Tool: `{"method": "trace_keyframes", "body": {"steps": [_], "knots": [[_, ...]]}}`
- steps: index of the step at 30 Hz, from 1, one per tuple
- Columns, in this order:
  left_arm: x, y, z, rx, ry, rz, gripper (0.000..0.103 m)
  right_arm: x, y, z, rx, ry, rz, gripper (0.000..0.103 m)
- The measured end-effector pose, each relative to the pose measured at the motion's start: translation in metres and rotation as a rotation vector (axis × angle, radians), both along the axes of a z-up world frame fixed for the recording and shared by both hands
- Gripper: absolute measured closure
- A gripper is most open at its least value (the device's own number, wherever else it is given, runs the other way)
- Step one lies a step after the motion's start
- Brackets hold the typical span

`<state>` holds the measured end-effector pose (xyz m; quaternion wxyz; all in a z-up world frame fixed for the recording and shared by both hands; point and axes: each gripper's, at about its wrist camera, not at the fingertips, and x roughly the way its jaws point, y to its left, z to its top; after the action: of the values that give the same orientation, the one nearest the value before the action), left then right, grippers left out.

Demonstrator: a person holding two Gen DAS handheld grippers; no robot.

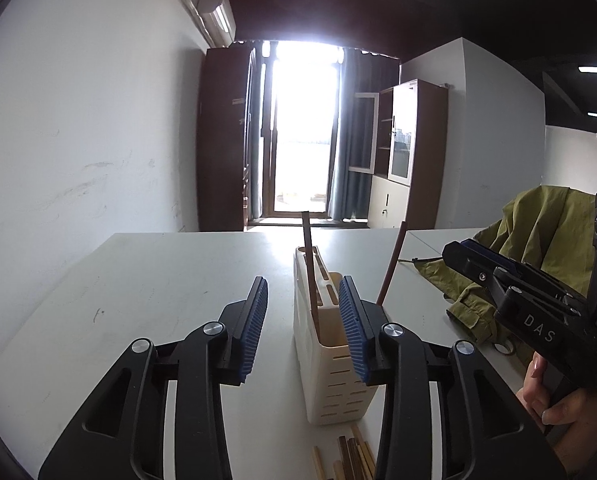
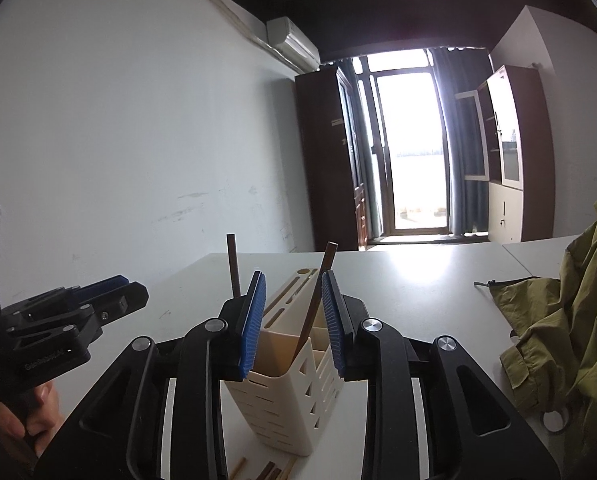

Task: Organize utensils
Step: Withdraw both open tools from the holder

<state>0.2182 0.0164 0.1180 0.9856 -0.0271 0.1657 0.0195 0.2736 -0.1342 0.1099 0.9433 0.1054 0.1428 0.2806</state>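
On the white table (image 1: 138,280), ahead of both grippers, we list the following, left to right. Left gripper (image 1: 303,312): jaws parted, nothing between the blue pads (image 1: 254,328); bare tabletop shows through the gap. Cream slotted utensil holder (image 1: 326,372): stands upright just ahead of this gripper's right finger, partly hidden by it. Two dark chopsticks stand in it, one (image 1: 309,264) nearly upright, the other (image 1: 392,264) leaning right. Loose chopsticks (image 1: 352,456) lie flat on the table at the holder's near end, below the gripper. Right gripper (image 2: 293,312): jaws parted; we see the holder (image 2: 282,400) and the leaning chopstick (image 2: 318,300) through its gap, the pads pressing on neither. Olive jacket (image 2: 562,320): heaped to the right of this gripper.
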Motion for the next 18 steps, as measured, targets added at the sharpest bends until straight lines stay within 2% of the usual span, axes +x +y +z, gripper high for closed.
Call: {"method": "trace_keyframes", "body": {"steps": [4, 18], "knots": [[-0.007, -0.001, -0.007, 0.008, 0.032, -0.001, 0.063, -0.005, -0.003, -0.002, -0.022, 0.030, -0.011, 0.066], [-0.010, -0.001, -0.043, 0.020, 0.180, -0.015, 0.061, -0.017, -0.005, -0.024, -0.101, 0.155, -0.005, 0.053]]}}
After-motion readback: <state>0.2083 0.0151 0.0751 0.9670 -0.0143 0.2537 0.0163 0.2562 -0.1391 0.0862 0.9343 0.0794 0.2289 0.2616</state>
